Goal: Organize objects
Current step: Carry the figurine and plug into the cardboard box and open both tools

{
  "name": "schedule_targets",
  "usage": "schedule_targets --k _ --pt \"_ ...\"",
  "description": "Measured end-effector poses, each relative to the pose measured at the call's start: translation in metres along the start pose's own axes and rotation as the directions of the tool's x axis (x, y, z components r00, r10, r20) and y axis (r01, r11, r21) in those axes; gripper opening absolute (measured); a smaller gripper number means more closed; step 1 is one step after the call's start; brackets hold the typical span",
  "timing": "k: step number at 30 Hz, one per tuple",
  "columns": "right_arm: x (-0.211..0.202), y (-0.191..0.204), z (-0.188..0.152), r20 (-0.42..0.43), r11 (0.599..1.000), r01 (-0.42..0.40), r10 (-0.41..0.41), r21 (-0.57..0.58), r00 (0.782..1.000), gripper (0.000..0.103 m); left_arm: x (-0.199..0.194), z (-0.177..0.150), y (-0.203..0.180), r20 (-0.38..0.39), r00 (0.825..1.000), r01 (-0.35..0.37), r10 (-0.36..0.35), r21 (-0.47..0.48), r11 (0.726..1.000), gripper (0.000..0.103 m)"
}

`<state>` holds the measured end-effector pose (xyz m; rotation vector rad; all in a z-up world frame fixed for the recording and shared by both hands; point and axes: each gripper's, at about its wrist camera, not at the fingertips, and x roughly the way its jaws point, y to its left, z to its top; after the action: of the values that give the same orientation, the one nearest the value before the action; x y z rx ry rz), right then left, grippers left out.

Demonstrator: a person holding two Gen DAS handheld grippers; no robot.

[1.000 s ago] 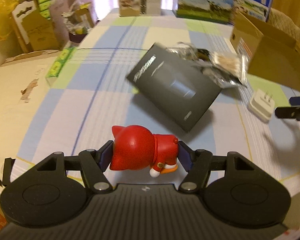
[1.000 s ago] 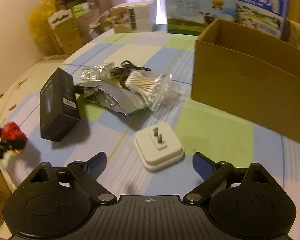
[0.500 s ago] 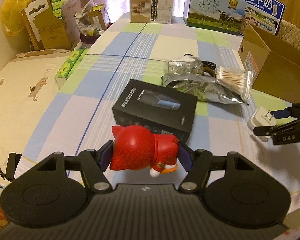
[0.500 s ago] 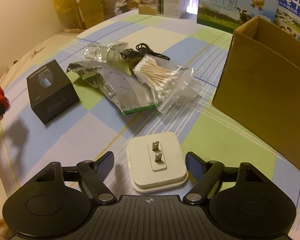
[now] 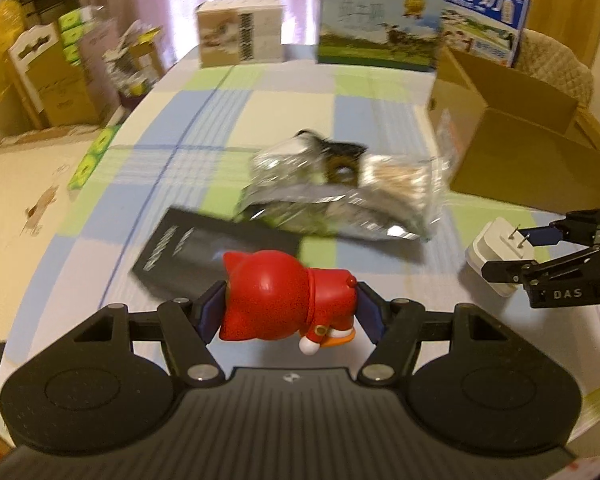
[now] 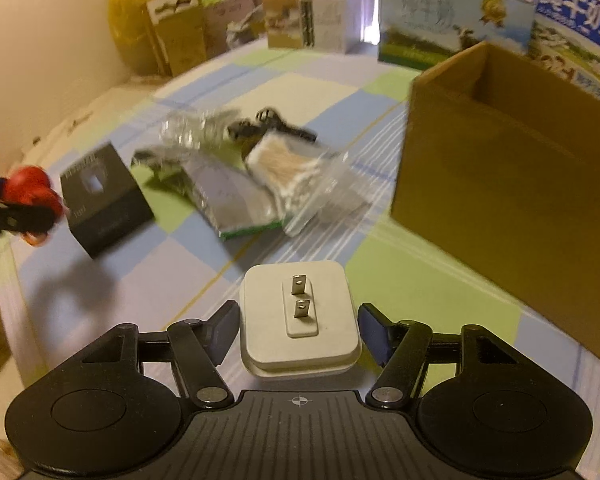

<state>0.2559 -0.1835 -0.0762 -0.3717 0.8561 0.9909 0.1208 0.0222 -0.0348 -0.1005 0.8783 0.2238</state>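
A red cat figurine lies sideways between the pads of my left gripper, which is shut on it above the checked tablecloth. The right wrist view shows the same figurine at the far left. A white plug adapter, prongs up, sits between the blue pads of my right gripper, and both pads touch its sides. In the left wrist view that gripper reaches in from the right around the adapter. I cannot tell whether the adapter is lifted off the cloth.
An open cardboard box stands just right of the adapter. On the cloth lie a black carton, a foil bag, a bag of cotton swabs and a black cable. Milk cartons line the far edge.
My right gripper has come forward over the adapter and narrowed until its pads touch it. My left gripper, still holding the figurine, has swung toward the right and the cardboard box.
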Motion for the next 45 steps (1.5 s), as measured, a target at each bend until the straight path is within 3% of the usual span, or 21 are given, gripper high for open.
schedule_targets --k 12,25,34,45 --pt "-0.084 -0.059 0.016 0.135 0.993 0.047 -0.061 0.106 0.989 0.062 0.015 0.063 -0.088 0.070 0.989 0.116 -0.128 0.151 0.982 0.064" --pt "-0.140 -0.168 0.044 0.226 0.952 0.165 -0.226 0.259 0.948 0.062 0.046 0.148 -0.197 0.132 0.955 0.218 -0.264 0.291 0.932 0.064" --pt "-0.116 -0.228 0.054 0.139 0.923 0.198 -0.256 0.331 0.957 0.062 0.100 0.190 -0.250 0.061 0.952 0.266 -0.298 0.309 0.913 0.064" --pt "-0.056 -0.257 0.052 -0.039 0.929 0.202 -0.199 0.312 0.979 0.062 0.163 0.194 -0.281 -0.109 0.955 0.295 -0.275 0.308 0.904 0.064"
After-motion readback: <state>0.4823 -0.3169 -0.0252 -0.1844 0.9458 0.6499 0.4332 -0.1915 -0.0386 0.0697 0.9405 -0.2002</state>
